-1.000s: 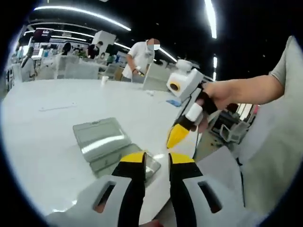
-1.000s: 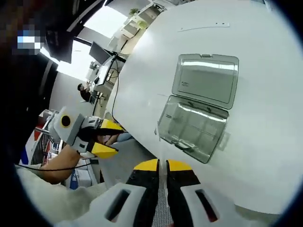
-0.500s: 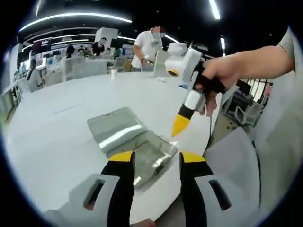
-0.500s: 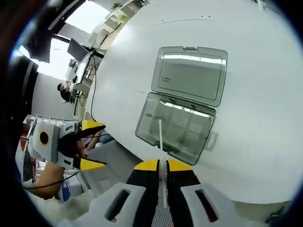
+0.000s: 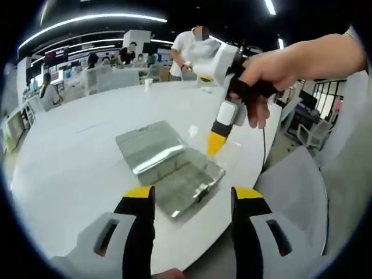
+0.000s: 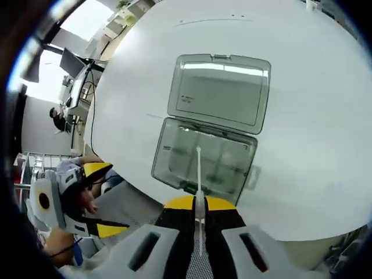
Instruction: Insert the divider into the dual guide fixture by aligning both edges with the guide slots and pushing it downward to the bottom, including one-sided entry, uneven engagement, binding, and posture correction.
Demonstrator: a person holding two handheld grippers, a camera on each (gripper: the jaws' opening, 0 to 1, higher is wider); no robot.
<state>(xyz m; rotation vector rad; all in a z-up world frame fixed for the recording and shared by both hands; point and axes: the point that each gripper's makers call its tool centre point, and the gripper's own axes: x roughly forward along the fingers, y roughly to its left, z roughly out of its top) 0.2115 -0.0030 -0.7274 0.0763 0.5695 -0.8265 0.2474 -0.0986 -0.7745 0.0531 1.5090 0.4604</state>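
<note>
We see a round white table [image 5: 75, 151], ceiling light strips [image 5: 87, 20], and distant desks [image 5: 107, 78] with people.

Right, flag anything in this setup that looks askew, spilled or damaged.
Nothing stands out. The clear plastic compartment box lies flat on the white round table with its hinged lid folded open beside it. The right gripper is shut on the thin white divider, edge-on above the box. The left gripper is open.
</note>
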